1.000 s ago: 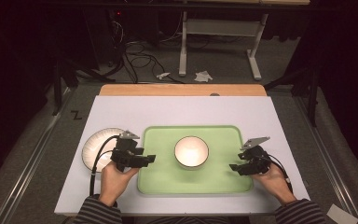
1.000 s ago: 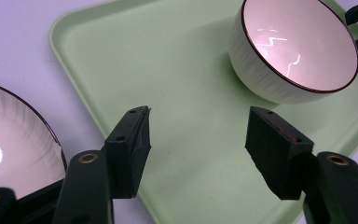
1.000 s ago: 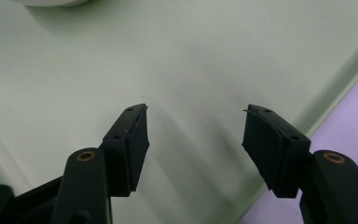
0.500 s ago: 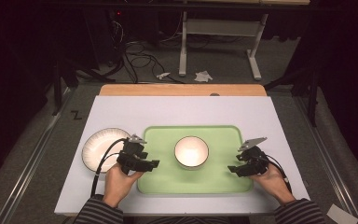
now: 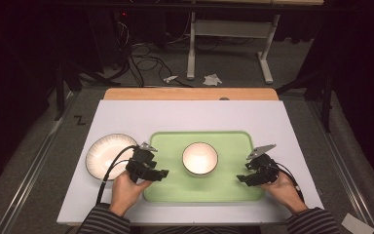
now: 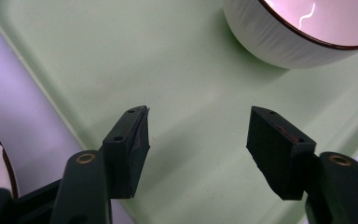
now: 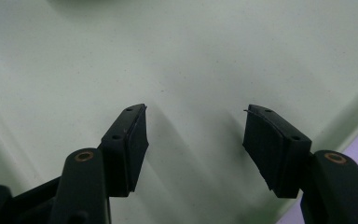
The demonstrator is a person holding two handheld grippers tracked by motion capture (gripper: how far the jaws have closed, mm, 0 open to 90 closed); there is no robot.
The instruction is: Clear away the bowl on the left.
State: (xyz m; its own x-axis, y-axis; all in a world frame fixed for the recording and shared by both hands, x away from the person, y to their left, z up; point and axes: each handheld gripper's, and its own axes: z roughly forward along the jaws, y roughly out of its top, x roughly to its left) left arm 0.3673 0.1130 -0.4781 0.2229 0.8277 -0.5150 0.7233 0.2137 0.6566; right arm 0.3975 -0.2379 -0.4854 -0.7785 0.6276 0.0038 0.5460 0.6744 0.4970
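Note:
A light green tray [image 5: 233,190] lies on the white table top, with a white bowl [image 5: 200,158] with a dark rim standing in its middle. A white plate [image 5: 108,153] rests on the table just left of the tray. My left gripper [image 5: 161,173] hovers over the tray's left edge, jaws open and empty, pointing toward the bowl [image 6: 293,35]. In its own view the left gripper [image 6: 198,135] sits above bare tray [image 6: 121,56]. My right gripper [image 5: 242,178] is open over the tray's right part; the right gripper [image 7: 195,133] has only green tray [image 7: 191,56] beneath it.
The white table top [image 5: 126,117] has a wooden strip [image 5: 190,93] along its far edge. Beyond the table are desk legs [image 5: 191,44], cables and crumpled paper [image 5: 212,79] on the floor. Each gripper's cable trails back along the person's hand and striped sleeve.
My left gripper has moved right, from over the plate's edge to over the tray's left edge. The right gripper has shifted slightly inward over the tray.

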